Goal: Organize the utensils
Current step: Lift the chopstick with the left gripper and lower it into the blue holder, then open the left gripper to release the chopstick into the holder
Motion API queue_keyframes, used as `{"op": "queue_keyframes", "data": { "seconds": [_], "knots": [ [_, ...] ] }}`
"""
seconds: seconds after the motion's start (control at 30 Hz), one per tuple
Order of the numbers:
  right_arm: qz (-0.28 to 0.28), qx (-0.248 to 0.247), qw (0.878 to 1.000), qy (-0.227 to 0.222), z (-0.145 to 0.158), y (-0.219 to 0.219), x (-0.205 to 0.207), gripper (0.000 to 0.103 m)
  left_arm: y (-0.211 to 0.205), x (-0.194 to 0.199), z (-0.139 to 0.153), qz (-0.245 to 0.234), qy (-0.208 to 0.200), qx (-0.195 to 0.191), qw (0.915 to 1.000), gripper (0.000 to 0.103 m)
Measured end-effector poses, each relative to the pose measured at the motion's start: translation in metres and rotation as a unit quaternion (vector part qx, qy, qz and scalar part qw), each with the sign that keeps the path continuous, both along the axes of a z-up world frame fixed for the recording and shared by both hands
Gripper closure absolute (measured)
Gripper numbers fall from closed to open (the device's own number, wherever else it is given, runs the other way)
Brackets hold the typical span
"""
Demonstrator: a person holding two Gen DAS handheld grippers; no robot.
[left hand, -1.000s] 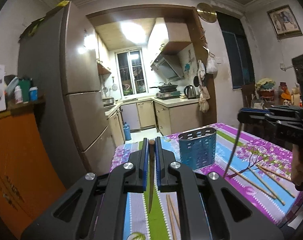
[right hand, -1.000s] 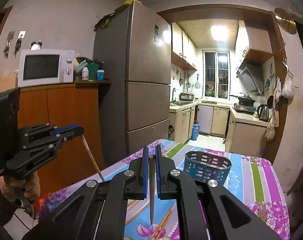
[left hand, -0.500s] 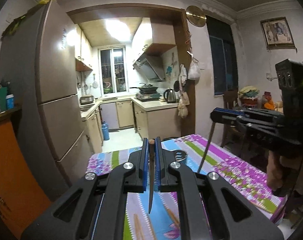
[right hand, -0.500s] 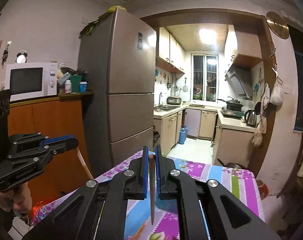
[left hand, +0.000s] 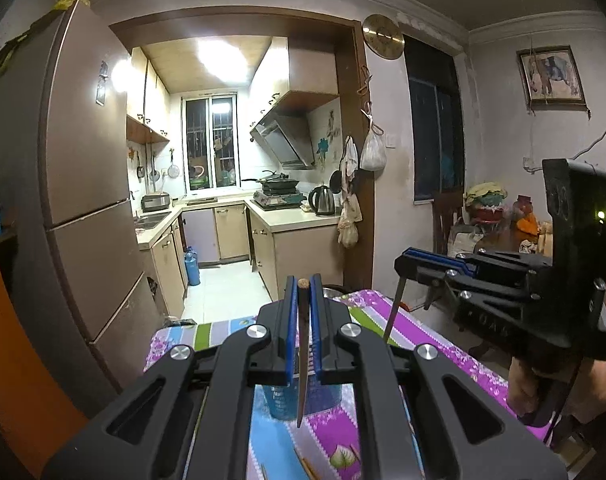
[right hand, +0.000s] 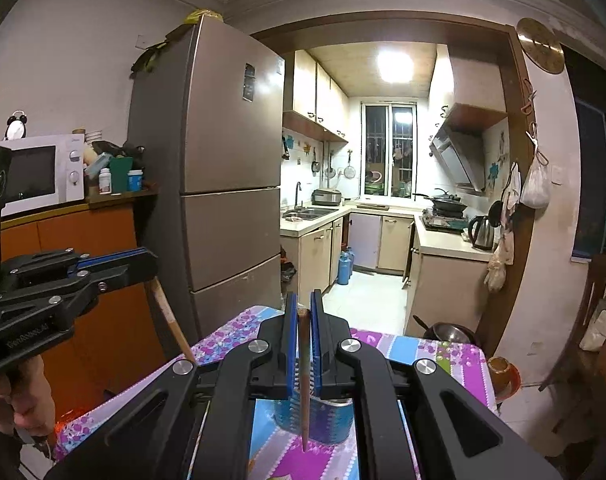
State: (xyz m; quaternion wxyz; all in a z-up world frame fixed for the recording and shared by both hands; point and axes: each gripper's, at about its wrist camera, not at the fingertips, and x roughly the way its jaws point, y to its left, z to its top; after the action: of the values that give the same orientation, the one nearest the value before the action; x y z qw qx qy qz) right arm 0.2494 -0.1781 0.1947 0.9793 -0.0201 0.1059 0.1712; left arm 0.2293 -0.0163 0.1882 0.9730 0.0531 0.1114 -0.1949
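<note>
Left wrist: gripper (left hand: 302, 292) near-level, raised.

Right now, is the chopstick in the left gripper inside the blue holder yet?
Out. The chopstick hangs tip-down from the shut left gripper, above the blue holder.
</note>
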Motion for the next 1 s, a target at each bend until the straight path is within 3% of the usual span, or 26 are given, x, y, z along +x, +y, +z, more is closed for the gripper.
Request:
{"op": "queue_keyframes", "data": {
  "seconds": [0.5,1.0],
  "knots": [
    [-0.012,0.006,1.000,-0.015,0.044,-0.021,0.079,0.095,-0.010,0.081,0.016,0.021,0.002,-0.015,0.9997,0.098],
    [-0.006,0.010,0.999,0.050,-0.021,-0.023,0.147,0.095,-0.027,0.147,-0.021,0.030,0.044,-0.007,0.9986,0.098]
  ]
}}
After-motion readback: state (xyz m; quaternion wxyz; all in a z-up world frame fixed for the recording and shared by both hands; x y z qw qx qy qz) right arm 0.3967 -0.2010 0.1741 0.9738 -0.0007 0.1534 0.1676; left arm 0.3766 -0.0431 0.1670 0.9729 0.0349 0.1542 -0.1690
